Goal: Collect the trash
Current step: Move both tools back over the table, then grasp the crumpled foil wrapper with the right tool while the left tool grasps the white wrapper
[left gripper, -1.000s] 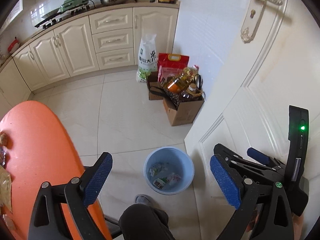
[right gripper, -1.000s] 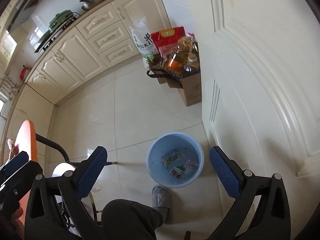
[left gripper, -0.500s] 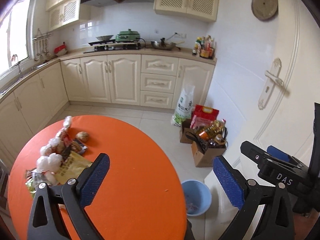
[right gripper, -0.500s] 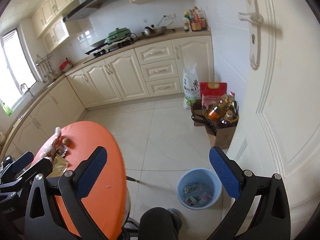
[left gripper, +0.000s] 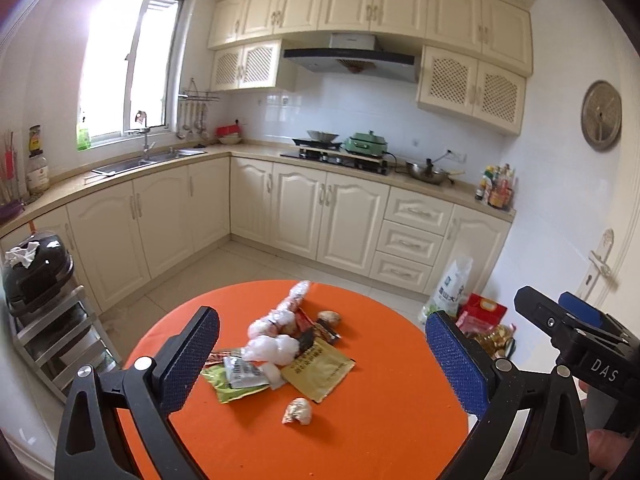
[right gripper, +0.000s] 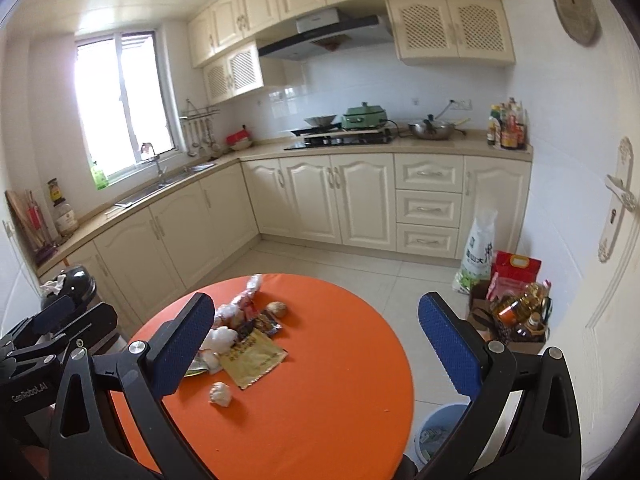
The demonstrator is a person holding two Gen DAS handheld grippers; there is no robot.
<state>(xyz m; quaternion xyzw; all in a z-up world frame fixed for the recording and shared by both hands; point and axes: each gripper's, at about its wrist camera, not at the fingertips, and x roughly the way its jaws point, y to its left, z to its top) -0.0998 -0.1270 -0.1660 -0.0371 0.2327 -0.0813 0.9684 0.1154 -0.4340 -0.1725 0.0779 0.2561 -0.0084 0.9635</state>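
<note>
Left wrist view shows the left gripper [left gripper: 320,354] and right gripper [right gripper: 314,346] both spread wide and empty above the orange table [left gripper: 400,400], where the trash [left gripper: 280,352] lies heaped, with the blue bin [right gripper: 440,432] on the floor beside it.

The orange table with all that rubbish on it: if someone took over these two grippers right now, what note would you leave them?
Left gripper: open, empty, above the table's near edge.
Right gripper: open, empty, alongside.
On the orange table: a pile of wrappers and crumpled white wads, with a yellow packet and a green wrapper; one crumpled ball lies apart, nearest the grippers.
Blue bin: on the floor, right of the table, some trash already inside.
Done: a few pieces binned.
Left: everything on the table; the loose ball looks the easiest start.
</note>
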